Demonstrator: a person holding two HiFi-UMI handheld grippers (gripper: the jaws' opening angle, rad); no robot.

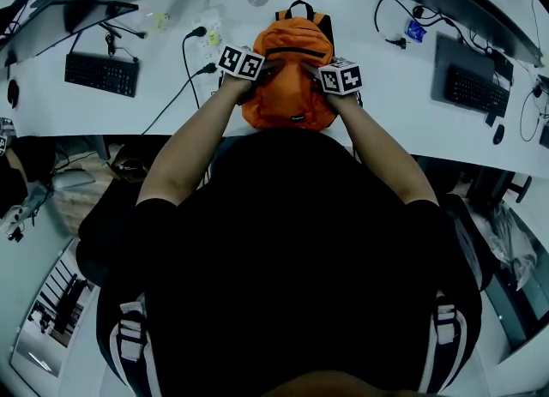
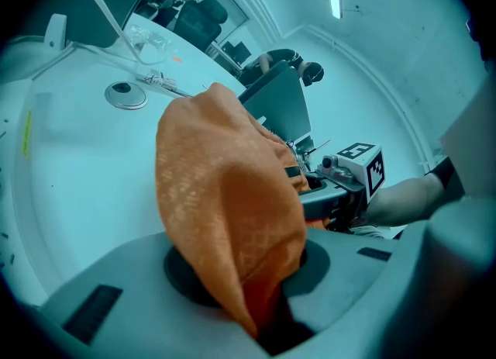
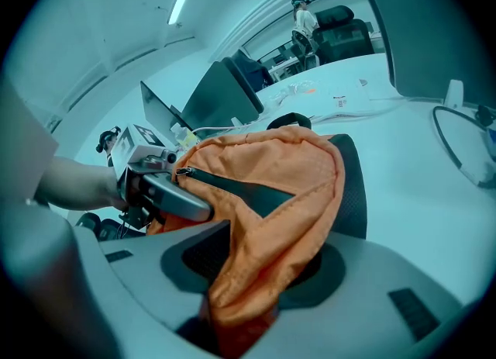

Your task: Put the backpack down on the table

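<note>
Pinching a fold of the orange backpack (image 1: 288,52) in the tightly closed left gripper (image 1: 264,72), at the backpack's left side, probably to keep it upright while settling. Holding the right gripper (image 1: 314,74) at the backpack's right side with parted jaws, orange cloth lying loose between them rather than squeezed. Apparently resting the backpack's bottom on the white table (image 1: 395,121), a black keyboard (image 1: 101,74) lying well apart to the backpack's left. Judging the set-down nearly finished: needing only to release the left pinch and draw both tools clear of the backpack.
</note>
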